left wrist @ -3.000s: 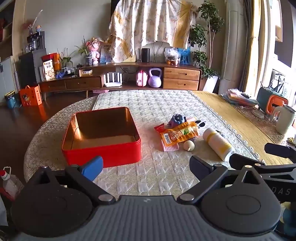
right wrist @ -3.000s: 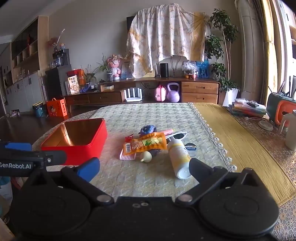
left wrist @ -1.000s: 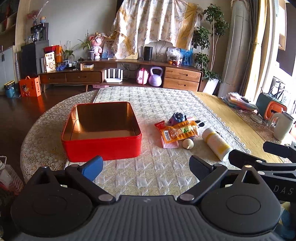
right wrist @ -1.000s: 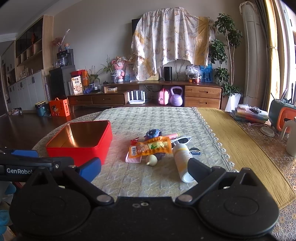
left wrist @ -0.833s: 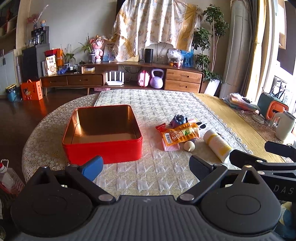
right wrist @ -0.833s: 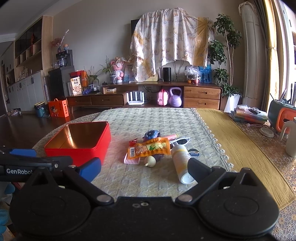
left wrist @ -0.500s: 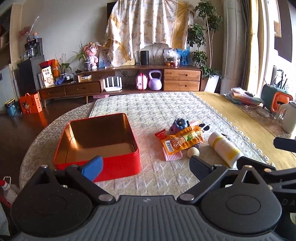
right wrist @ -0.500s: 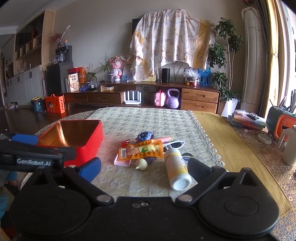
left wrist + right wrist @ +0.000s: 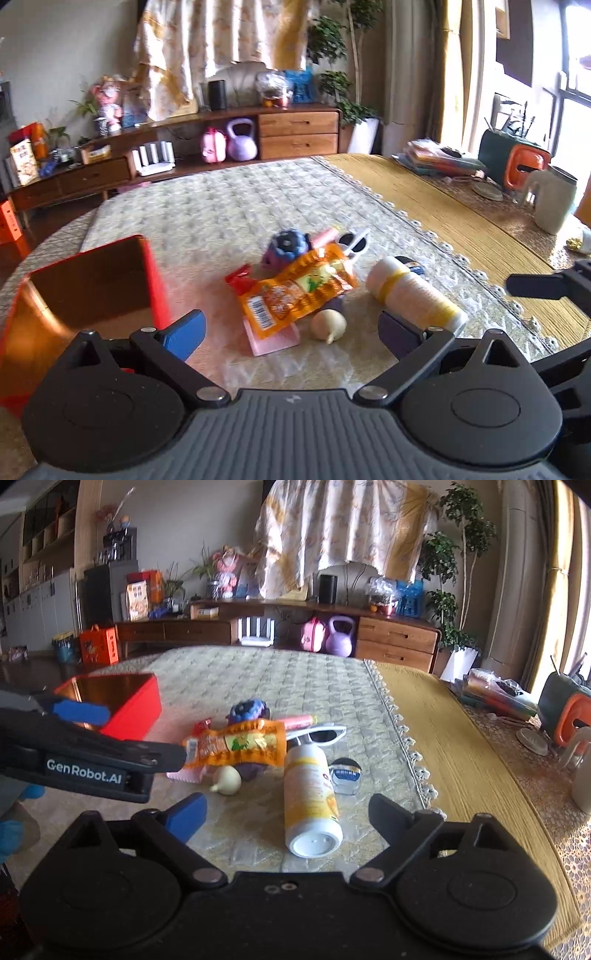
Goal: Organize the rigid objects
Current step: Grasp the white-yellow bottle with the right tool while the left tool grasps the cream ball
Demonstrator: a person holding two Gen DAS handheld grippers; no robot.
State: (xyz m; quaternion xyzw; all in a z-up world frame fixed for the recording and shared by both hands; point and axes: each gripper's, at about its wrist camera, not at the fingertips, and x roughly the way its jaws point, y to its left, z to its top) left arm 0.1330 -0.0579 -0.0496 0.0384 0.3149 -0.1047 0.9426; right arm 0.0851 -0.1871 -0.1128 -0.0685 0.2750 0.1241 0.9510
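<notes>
A small heap of loose items is seen near the middle of a quilted table cover. On top lies an orange snack packet, partly covering a pink comb-like piece and a blue-purple toy. A pale garlic-like bulb rests just beside the packet's near edge. To the right, a white and yellow bottle lies on its side, base toward the right camera, with white sunglasses and a small round tin close behind it. A red open tin box, seemingly the intended container, stands left of the heap and holds nothing visible.

The left gripper is held low over the heap with its jaws spread wide and nothing between them; the packet and bulb are framed in the gap, which suggests a pick is being lined up. The right gripper is likewise wide apart and unloaded, the bottle lying between its fingers, probably its target.
</notes>
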